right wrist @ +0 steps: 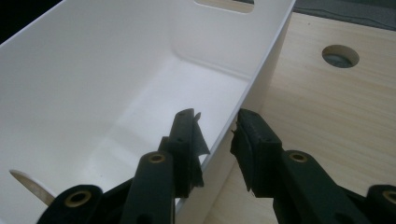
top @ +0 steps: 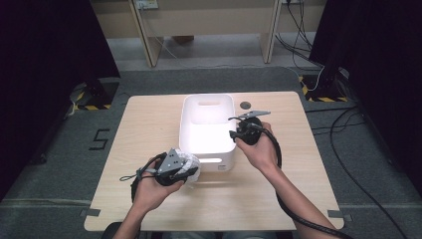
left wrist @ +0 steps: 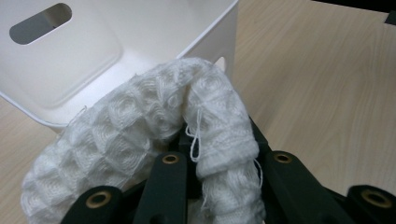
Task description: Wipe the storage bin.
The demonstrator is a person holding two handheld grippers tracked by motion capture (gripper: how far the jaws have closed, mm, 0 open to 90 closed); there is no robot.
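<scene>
**One cloth, one bin, two grippers**

Where the table carries one white bin, we count two grippers. Our left gripper is clamped on the single white cloth, held just beside the bin's near corner. Our right gripper straddles the bin's right wall, one jaw on each side, pads not touching it.

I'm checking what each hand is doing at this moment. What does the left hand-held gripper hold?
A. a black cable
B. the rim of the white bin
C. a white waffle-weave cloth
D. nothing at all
C: in the left gripper view the left hand-held gripper is clamped on a bunched white waffle-weave cloth, just short of the white bin.
</scene>
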